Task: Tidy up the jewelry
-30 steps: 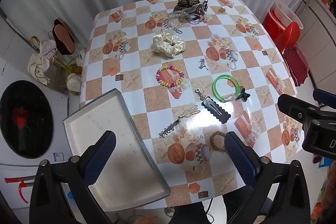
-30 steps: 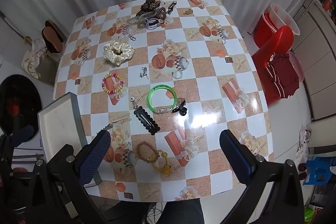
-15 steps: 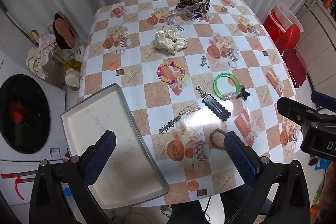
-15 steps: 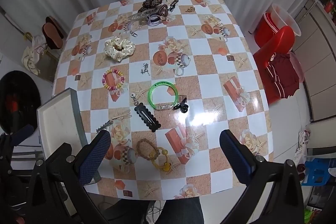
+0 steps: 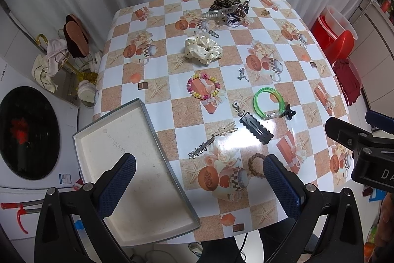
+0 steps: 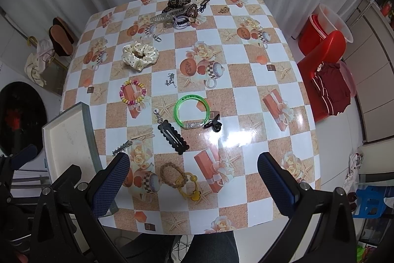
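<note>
1. Jewelry and hair pieces are spread over a bench (image 6: 246, 80) covered with a checkered cloth printed with cups, starfish and gift boxes.
2. A shallow gray tray (image 5: 138, 189) with a pale inside is set at the bench's near left corner; nothing is seen in it.
3. A green bangle (image 6: 192, 111) is seen near the middle of the bench, with a small black claw clip (image 6: 213, 124) touching its right side.
4. A black scalloped hair clip (image 6: 173, 137) lies just left of and nearer than the bangle, and a small silver charm (image 6: 158, 116) sits at its far end.
5. A colorful coil bracelet (image 5: 203, 89) is placed left of the bangle, and a cream dotted scrunchie (image 5: 203, 48) lies beyond it.
6. A small silver chain (image 6: 170, 80) lies between the scrunchie and the bangle.
7. A gold clip (image 5: 225, 130) and a silver barrette (image 5: 201, 151) are found between the tray and the black hair clip.
8. A braided brown ring (image 6: 172, 175) and a yellow hair tie (image 6: 190, 186) touch each other near the front edge.
9. A pile of hair accessories (image 6: 181, 10) is gathered at the far edge.
10. The left gripper (image 5: 199, 181) is held above the near edge, fingers spread wide and holding nothing.
11. The right gripper (image 6: 193, 181) is held above the front edge, fingers likewise wide apart and holding nothing.
</note>
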Tool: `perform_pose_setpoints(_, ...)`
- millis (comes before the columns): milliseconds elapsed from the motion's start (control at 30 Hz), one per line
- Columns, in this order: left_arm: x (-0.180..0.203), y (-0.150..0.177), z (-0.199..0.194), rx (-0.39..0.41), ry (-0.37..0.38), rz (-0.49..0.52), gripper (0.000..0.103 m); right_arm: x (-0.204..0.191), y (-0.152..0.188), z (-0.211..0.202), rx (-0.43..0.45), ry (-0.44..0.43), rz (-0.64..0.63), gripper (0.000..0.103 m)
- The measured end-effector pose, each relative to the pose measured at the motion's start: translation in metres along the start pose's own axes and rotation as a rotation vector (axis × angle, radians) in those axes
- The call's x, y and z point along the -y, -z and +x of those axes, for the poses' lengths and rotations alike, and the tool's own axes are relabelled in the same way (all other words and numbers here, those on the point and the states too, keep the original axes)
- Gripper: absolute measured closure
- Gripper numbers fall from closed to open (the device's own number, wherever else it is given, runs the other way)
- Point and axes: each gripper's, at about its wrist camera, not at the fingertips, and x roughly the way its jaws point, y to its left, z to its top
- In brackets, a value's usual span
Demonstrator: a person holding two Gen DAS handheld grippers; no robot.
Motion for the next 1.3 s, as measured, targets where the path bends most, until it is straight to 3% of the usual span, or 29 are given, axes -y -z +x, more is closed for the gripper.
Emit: perform_pose_setpoints(1300,-0.018,-0.001,0.018,-0.017,-0.026,-0.047,0.000,-0.008,-0.003,0.022,-0.052,-0.012,-0.009,0.000)
